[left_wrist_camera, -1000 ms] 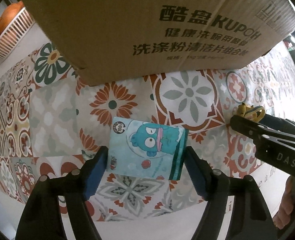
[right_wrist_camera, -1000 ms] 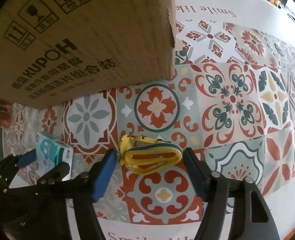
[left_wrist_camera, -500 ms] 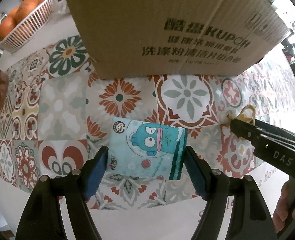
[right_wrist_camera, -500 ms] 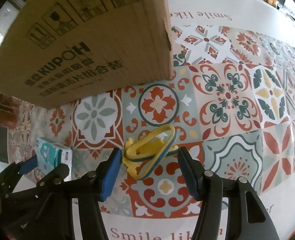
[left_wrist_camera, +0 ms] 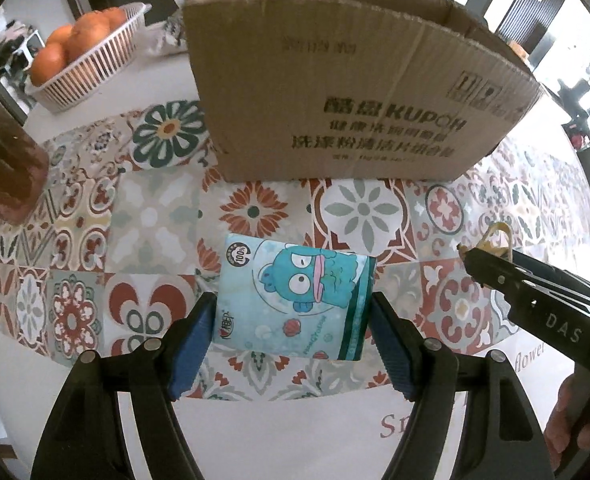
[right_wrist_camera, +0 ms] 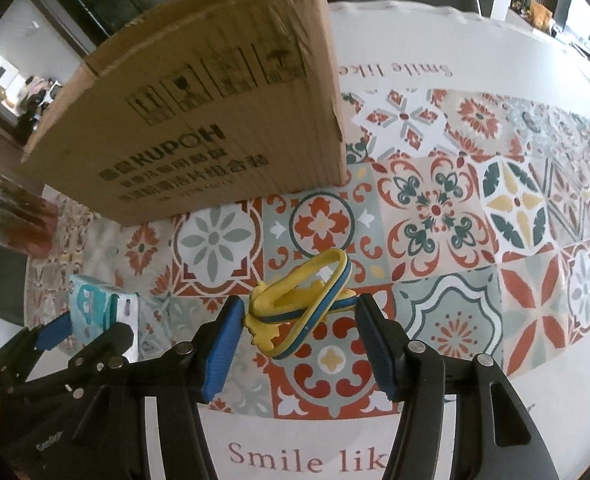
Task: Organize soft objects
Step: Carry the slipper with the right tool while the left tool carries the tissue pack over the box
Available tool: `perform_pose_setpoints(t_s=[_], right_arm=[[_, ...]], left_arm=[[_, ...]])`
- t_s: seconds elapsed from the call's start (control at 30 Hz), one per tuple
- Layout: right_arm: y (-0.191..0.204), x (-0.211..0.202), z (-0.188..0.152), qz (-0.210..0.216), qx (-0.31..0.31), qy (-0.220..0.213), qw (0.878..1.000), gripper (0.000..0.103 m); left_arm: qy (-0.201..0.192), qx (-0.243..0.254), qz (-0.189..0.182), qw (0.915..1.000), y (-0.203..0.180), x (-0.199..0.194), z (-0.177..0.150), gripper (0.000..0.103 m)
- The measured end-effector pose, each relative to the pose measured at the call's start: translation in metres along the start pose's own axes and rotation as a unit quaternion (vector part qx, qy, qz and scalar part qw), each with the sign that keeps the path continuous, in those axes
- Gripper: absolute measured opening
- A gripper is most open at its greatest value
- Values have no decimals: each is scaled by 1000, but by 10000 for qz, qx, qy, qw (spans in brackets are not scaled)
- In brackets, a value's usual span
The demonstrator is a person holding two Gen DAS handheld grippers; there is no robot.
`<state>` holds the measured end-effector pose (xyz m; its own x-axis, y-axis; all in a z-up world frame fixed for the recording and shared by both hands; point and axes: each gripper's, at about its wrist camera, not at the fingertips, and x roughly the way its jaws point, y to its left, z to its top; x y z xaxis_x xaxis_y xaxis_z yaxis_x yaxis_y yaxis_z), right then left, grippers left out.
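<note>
Now lifted off the tablecloth (right_wrist_camera: 435,208): tissue pack (left_wrist_camera: 295,300) clamped in left gripper (left_wrist_camera: 293,344), yellow bands (right_wrist_camera: 303,300) squeezed in right gripper (right_wrist_camera: 299,340). Box (left_wrist_camera: 335,92) top newly in view, so next up probably dropping both in.

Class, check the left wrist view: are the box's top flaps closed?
No. The box stands open at the top, its inner walls showing.

Bright, even daylight throughout, strongest from blown-out windows (left_wrist_camera: 575,52) at the upper right. Soft, faint shadows only, under the cardboard box (left_wrist_camera: 335,92) on the bench (right_wrist_camera: 475,208). Slight motion blur on the box lettering. Heavy fisheye bending, black vignette in all corners. Sharp at centre, smeared toward the rim.
</note>
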<state>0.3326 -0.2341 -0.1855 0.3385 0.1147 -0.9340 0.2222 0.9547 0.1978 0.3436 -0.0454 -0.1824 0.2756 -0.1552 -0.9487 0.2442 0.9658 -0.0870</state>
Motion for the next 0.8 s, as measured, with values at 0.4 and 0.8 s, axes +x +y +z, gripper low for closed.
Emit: perform_pose_setpoints(t_s=[0.4, 0.8], right_arm=[[12, -40, 4, 119, -80, -544, 9984, 59], [19, -86, 7, 327, -93, -1142, 9929, 59]], left_arm=[[-533, -43, 85, 9985, -3, -39, 12, 75], [-1210, 64, 7, 9926, -6, -90, 20, 75]])
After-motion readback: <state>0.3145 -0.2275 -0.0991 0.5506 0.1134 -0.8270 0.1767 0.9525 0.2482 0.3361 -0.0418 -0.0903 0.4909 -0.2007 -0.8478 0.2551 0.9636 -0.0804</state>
